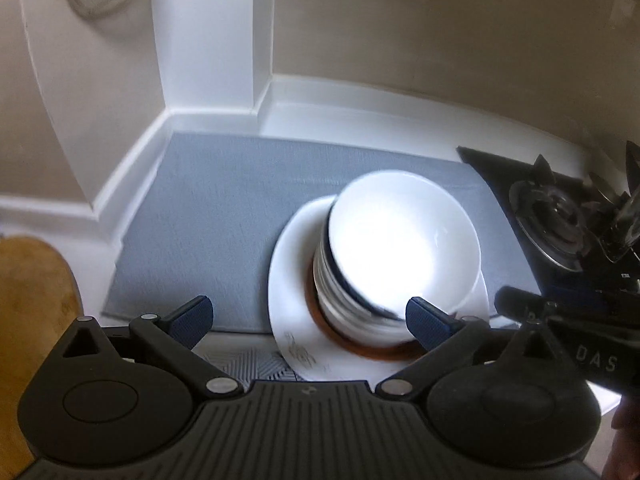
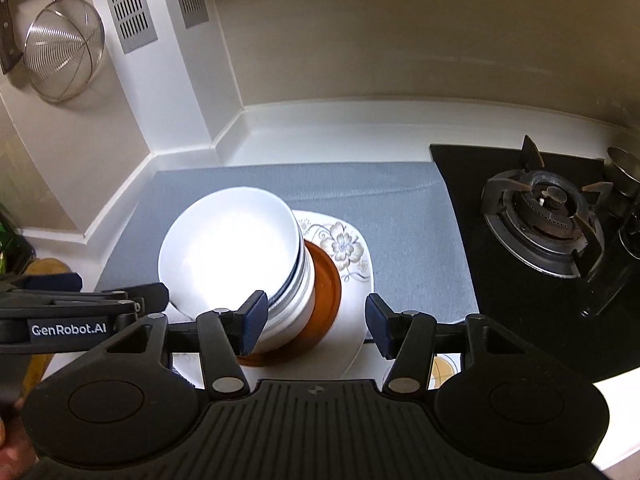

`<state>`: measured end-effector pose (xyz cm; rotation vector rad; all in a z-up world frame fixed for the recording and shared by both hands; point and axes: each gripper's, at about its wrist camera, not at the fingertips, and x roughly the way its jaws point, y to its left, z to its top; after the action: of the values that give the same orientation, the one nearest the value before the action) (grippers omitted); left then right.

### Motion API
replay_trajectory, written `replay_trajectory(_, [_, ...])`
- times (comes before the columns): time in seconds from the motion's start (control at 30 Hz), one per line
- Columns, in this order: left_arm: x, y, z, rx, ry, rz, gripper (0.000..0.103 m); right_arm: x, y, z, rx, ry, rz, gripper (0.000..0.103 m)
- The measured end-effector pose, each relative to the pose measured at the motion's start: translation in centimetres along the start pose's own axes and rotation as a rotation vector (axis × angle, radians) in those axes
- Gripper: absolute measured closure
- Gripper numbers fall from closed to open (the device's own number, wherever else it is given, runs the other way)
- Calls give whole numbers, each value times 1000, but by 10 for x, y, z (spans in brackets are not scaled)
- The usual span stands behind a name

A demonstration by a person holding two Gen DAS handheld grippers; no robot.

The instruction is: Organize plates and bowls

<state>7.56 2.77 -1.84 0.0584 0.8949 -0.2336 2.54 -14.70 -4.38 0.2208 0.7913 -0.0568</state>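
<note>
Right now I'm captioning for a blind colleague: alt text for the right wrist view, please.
A stack of white bowls sits on a brown plate atop a floral plate on a grey mat. The open right gripper hovers nearby, gas burner at right.

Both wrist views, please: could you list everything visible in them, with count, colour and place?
bowls: a nested stack, count unclear, white with dark rim lines, on the brown plate.
brown plate: one, orange-brown, under the bowls, on the floral plate.
floral plate: one, white with beige flowers, on the grey mat.
grey mat: one, blue-grey, on the white counter.
gas stove: one burner seen, black, right of the mat.
metal cup: one, steel, behind the burner.
strainer: one, steel mesh, hanging on the left wall.
vent grilles: two, grey, upper wall.
wooden board: one, tan, far left.
left gripper: black, blue fingers open, near the stack.
right gripper: black, blue fingers open, by the stack.
</note>
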Motion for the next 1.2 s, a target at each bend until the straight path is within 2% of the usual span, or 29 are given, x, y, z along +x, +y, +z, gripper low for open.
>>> replay_trajectory(0.23, [1, 3, -5, 8, 27, 6, 1, 5, 4, 0, -19, 38, 4, 46])
replay_trajectory(1.2, [-1, 13, -6, -9, 21, 11, 0, 9, 11, -1, -45, 53, 18, 46])
